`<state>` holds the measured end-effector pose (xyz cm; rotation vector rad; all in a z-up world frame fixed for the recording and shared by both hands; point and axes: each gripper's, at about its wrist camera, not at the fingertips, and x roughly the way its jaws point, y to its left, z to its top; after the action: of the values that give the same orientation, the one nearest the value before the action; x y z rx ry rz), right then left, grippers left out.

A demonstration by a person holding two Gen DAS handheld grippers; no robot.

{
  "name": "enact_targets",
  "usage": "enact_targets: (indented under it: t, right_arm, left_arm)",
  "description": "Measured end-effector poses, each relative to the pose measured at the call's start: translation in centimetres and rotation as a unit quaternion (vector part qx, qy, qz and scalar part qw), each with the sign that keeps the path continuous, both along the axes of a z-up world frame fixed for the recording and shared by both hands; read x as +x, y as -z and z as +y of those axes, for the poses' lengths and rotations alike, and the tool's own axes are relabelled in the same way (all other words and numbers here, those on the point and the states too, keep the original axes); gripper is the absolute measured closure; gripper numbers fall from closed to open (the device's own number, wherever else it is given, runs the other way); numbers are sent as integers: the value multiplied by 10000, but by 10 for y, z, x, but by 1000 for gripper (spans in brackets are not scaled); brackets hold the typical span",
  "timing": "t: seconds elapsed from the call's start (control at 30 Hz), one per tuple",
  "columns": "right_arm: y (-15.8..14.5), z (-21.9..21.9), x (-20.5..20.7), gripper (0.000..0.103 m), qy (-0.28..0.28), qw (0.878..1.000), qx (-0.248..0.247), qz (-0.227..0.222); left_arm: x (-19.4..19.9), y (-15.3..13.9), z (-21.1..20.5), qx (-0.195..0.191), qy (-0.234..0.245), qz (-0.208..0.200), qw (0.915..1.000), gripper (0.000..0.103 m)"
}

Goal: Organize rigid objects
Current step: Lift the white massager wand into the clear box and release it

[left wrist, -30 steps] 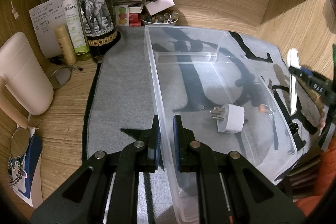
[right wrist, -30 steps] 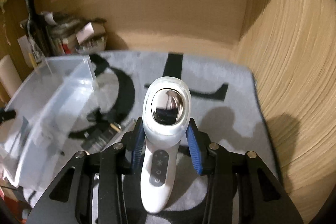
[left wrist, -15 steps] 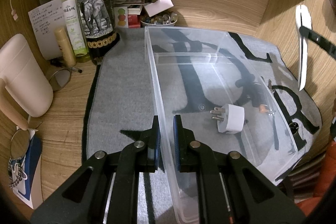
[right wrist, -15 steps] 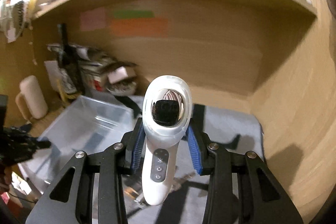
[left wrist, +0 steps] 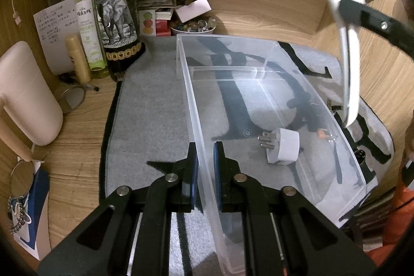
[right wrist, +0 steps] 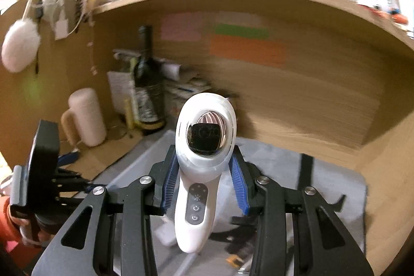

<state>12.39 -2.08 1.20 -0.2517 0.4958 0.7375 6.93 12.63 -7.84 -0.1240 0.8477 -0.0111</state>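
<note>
Handheld device (right wrist: 204, 162) clamped in your right gripper (right wrist: 204, 172), aloft | left gripper (left wrist: 205, 167) pinches bin (left wrist: 271, 64) wall at 6 o'clock | step: carry-over | next: lower it beside plug adapter (left wrist: 283, 146).

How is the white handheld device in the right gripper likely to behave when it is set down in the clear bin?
The white handheld device looks rigid, with a glossy shell, so it may slip between the right gripper pads. Its rounded body will probably rock or roll on the clear bin floor. The mirrored head could scratch against the white plug adapter.
</note>
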Motion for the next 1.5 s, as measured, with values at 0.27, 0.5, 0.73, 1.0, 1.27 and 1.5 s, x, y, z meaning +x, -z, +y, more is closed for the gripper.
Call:
enact_targets:
  t: [0.27,0.5,0.73,1.0,1.27,1.5]
  right_arm:
    - [27,39,-6,67,-396,9979,-354,374]
    - [51,63,-4,67,-614,9922,-809,730]
    - [67,74,3,67,-716,9854,-1206,970]
    - [78,82,7,67,-784,9791,-1481,1149]
    - [84,84,9,66,-760,9771,-1619,1154]
    - [78,79,4,49,-688,9809,-1565,929]
  left_arm:
    - [-1,1,0,-23,46,-45,10000,93]
    - [-1,2,0,-40,55,-66,10000,93]
    - [-1,2,-1,2,59,-76,10000,93]
    - [-2,1,-2,-19,50,-74,10000,93]
    - [-2,1,-2,-23,51,-73,10000,93]
    - [-2,1,-1,-12,52,-77,10000,93]
